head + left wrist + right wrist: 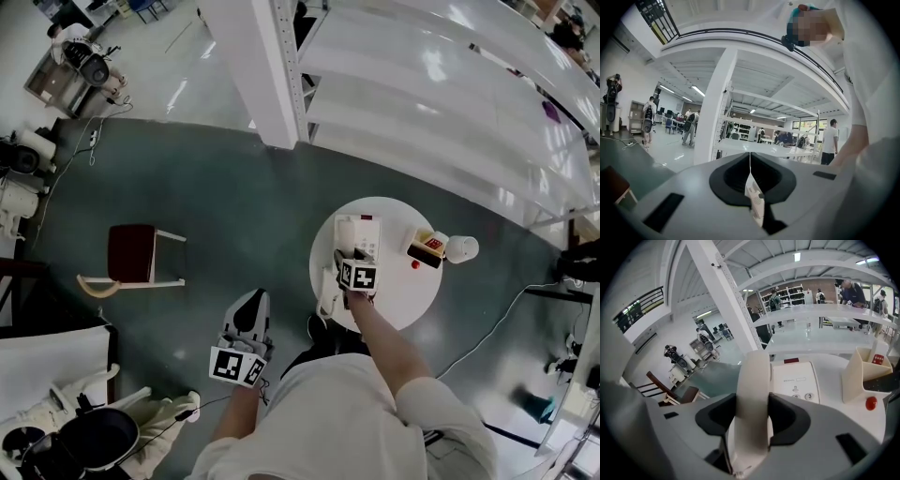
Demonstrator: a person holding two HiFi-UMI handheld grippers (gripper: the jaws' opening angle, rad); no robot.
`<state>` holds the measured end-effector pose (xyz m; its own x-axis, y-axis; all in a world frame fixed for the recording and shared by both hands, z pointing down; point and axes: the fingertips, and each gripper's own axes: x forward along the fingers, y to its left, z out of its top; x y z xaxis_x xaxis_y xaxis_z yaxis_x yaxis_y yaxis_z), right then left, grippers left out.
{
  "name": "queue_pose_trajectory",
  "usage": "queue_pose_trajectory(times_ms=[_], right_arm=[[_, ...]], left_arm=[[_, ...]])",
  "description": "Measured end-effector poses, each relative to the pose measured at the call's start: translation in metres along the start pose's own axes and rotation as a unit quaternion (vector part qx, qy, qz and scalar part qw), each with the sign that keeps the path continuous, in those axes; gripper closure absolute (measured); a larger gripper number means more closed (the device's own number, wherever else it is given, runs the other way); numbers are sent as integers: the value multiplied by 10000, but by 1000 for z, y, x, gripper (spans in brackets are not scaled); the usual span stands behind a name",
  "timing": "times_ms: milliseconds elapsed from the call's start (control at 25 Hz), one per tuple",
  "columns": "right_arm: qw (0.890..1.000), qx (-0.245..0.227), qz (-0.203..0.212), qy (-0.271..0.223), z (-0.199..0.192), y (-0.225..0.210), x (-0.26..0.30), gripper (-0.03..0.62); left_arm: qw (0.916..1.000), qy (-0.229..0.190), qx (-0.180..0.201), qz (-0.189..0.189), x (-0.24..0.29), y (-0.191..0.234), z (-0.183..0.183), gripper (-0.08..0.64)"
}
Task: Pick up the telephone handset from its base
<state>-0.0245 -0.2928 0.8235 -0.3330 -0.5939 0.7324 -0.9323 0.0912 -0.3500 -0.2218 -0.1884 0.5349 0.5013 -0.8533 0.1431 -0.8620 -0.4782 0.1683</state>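
Head view is showing the left gripper (251, 298) hovering over the dark green floor (225, 206), its 2 jaws pressing together on nothing. To its right, the right gripper (345, 261) is reaching over the round white table (412, 295). Its 2 jaws are clamping the cream plastic telephone handset (752, 399) round its middle, just left of the keypad on the white telephone base (799, 380). A beige holder (860, 373) is standing further right.

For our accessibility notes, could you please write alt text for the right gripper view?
The right gripper is closed on a cream telephone handset. Behind it the telephone base, number keys showing, sits on a white table, with a beige holder and a small red object to its right.
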Motion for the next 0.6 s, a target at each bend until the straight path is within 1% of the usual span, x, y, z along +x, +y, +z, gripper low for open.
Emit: queue_pose_trajectory(times_ms=[280,400,600], right_arm=[[9966,249,569,-544,5,6,-42,373],[9923,419,833,-820,10,9,-67,373],[9837,505,1132,-1306,28,13,-110,373]], left_arm=[[9999,-25,35,-152,8,-14,-1,538],[9997,-68,47,-234,12,-21,1,538],[9993,-138,84,-335,18,-31,4,538]])
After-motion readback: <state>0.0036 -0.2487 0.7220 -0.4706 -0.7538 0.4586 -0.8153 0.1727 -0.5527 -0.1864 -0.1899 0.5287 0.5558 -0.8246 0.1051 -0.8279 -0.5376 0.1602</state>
